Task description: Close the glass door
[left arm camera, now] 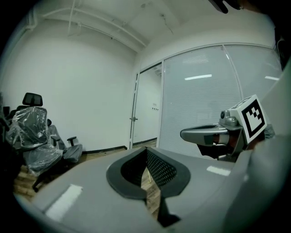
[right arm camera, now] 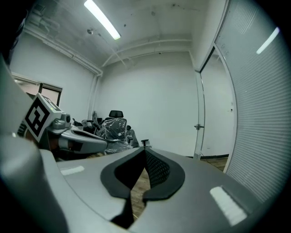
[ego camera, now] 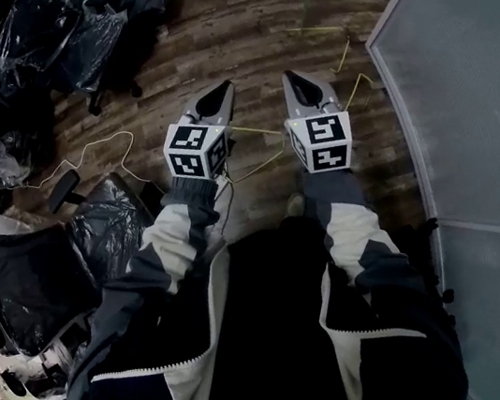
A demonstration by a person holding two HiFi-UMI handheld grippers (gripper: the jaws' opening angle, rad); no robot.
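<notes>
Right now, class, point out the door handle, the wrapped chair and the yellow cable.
Door handle (left arm camera: 133, 119): left gripper view, lever.
Wrapped chair (left arm camera: 27, 125): left gripper view, backrest.
Yellow cable (ego camera: 260, 130): head view, floor stretch.

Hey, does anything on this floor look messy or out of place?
Yes. A loose yellow cable trails across the wooden floor, which looks like a possible trip hazard. Several office chairs wrapped in plastic are also crowded together on the left.

Head view steeply down; gripper views share chairs (left arm camera: 32, 132).
</notes>
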